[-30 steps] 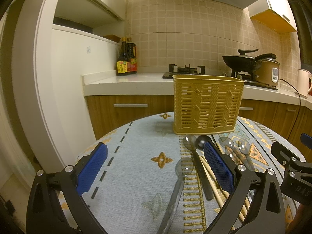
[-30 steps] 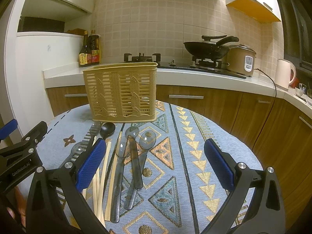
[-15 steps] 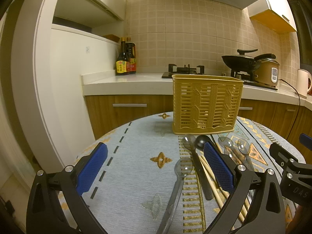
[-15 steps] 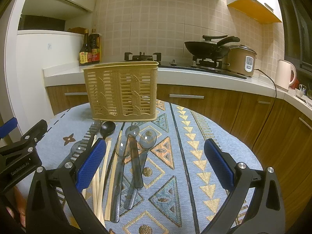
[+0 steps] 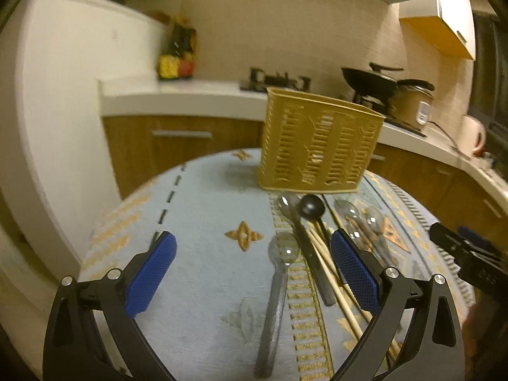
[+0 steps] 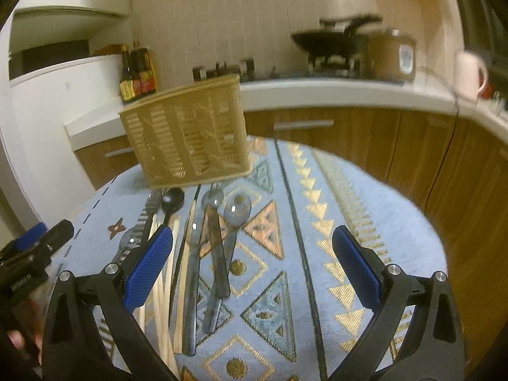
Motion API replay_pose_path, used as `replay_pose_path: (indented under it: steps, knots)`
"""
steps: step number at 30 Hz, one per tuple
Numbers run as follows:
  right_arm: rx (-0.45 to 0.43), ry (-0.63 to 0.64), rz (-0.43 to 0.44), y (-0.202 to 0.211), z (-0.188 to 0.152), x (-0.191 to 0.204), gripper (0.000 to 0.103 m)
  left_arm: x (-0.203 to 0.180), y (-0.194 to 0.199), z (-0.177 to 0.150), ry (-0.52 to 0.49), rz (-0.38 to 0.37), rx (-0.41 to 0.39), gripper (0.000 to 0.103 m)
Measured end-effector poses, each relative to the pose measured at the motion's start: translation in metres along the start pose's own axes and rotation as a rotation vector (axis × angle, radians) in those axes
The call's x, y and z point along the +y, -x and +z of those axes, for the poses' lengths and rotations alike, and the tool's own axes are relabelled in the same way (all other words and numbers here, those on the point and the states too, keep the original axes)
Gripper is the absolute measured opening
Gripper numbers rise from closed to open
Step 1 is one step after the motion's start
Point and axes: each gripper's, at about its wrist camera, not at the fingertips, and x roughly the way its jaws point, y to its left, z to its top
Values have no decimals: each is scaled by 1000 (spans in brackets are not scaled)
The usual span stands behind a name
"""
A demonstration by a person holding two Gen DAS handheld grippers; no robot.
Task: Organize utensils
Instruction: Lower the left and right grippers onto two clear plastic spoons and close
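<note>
A tan slotted utensil basket stands at the far side of the round table. In front of it lie several clear spoons, a black spoon and wooden chopsticks. My left gripper hovers open over the nearest clear spoon, nothing between its blue pads. My right gripper is open too, above the cloth just right of the spoons. Each gripper's black body shows at the edge of the other's view.
The table wears a blue cloth with gold and orange triangles. Behind runs a white counter with sauce bottles, a gas hob, a wok, a rice cooker and a kettle. A white wall panel stands left.
Both grippers have lifted and tipped downward with motion blur, so the table and utensils fill more of each view. The left view rolled one way, the right the other. Jaws stay open.
</note>
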Motion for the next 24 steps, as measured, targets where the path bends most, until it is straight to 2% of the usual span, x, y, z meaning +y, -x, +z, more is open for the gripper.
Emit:
replay_pose_path:
  steps: [2,3,5,7,11,14,18,21,24]
  knots:
    - [61,27,-10,-7,9,-2,96,8,-12,7,-12,-61,85,93]
    - [90,48,-15,-12,13,0,96,12,-24,13,-17,-110,170,88]
    - [144,82,-11,-21,18,2,95,19,-42,17,-1,-186,278,78]
    - [218,108,15,-35,24,3,95,22,-65,21,21,-247,390,76]
    - [314,137,32,-59,30,5,88,11,-93,33,22,-289,436,75]
    - [396,122,47,-79,43,-2,80,5,-120,43,79,-319,491,75]
    - [494,47,80,-105,62,-18,74,1,-158,54,113,-272,537,74]
    - [565,25,112,-123,70,-20,66,3,-176,59,136,-245,564,71]
    - [627,8,143,-138,72,-15,61,1,-188,64,129,-221,557,70]
